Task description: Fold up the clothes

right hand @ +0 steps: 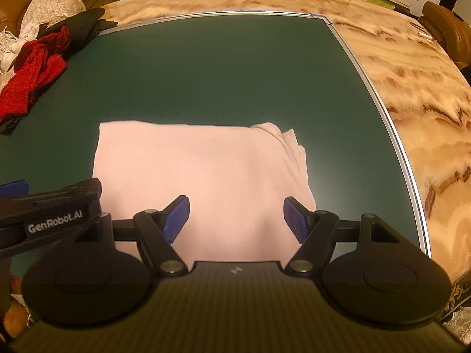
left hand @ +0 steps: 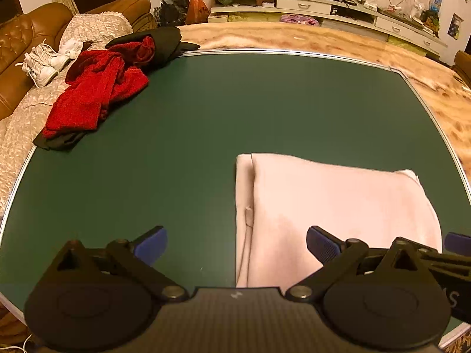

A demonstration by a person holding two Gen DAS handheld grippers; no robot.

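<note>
- Pink garment [right hand: 200, 176], folded, lies flat on my green table [right hand: 206, 67].
- My left gripper [left hand: 237, 245] and right gripper [right hand: 237, 216] hover above it, jaws apart, empty.
- Risk: a pad snagging one layer would undo the fold.

A big table [left hand: 338, 44] carries everything. Its top looks like shiny marble in cream and brown swirls. A flat dark green mat [left hand: 206, 123] with a thin silver edge lies on the table and covers most of it.

A pale pink cloth [right hand: 200, 176] lies folded flat on the green mat, on the near side. It makes a neat block with soft folded edges at one end.

Far off at the mat's back left corner sits a messy heap. A fuzzy red cloth [left hand: 97, 97] lies crumpled there, touching a black cloth [left hand: 164, 44] that sits partly under it and hangs over the mat's edge.
</note>
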